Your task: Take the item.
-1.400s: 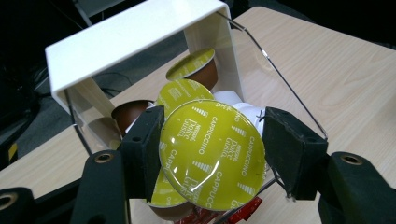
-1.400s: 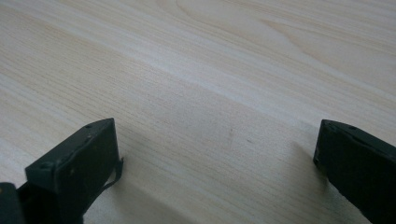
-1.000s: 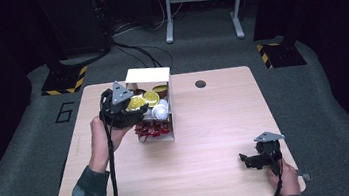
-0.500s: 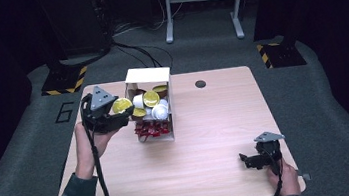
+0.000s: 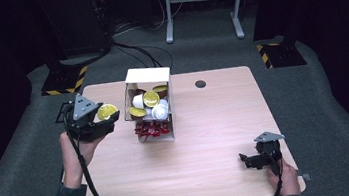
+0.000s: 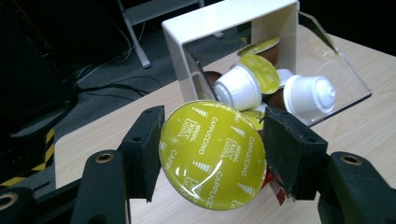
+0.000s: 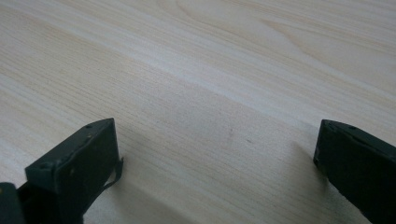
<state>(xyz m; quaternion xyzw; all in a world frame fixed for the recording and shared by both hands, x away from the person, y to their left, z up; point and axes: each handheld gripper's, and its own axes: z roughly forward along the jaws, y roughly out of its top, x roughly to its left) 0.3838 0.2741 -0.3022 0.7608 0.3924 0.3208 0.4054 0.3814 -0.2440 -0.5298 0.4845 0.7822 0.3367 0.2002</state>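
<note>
Presently: left gripper [image 6: 212,154] clamps a yellow-lidded capsule [image 6: 212,156], frame left of the box [image 5: 148,76]; right gripper [image 7: 215,154] gapes wide, lower right, over bare table [image 7: 210,70].

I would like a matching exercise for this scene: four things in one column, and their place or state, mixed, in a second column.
1. left gripper
2. right gripper
3. white box
4. yellow-lidded capsule

a. open above bare wood
b. holds several capsules
c. shut on a capsule
d. clamped between two jaws

Pairs: 1-c, 2-a, 3-b, 4-d
</note>
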